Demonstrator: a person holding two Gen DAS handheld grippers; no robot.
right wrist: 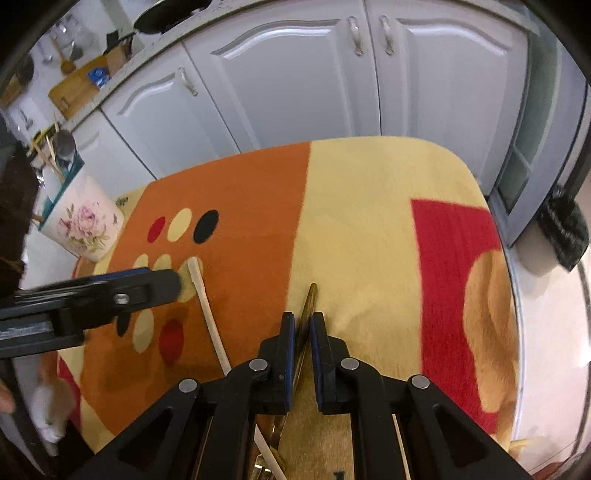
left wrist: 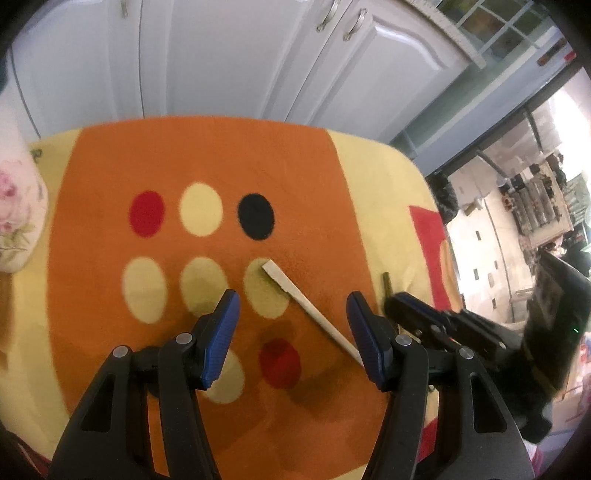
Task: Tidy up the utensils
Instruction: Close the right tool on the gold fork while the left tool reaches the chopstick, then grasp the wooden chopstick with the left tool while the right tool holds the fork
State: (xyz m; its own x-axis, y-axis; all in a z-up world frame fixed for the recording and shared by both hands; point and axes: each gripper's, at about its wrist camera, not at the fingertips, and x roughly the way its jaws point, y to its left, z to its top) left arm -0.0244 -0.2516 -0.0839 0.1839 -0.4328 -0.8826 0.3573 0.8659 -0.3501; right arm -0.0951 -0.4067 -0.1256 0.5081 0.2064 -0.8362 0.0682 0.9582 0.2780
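Chopstick (left wrist: 312,310) lying diagonally on cloth (left wrist: 110,166), left gripper (left wrist: 293,308) spread wide above; right gripper (right wrist: 303,325) pinching gold utensil handle (right wrist: 308,306) pointing toward cabinets (right wrist: 295,74).

Place: a home kitchen.
Cabinets: white panelled doors (right wrist: 303,85) with metal handles ran behind the table.
Counter: held a wooden cutting board (right wrist: 74,88) and a dark pan (right wrist: 166,14).
Table: covered by a patterned orange-and-yellow cloth (left wrist: 207,162).

Both tongs, the left tongs (left wrist: 293,306) and the right tongs (right wrist: 303,317), had black triangular-cutout arms, round silver pivot screws and ribbed blue pads (left wrist: 221,332).
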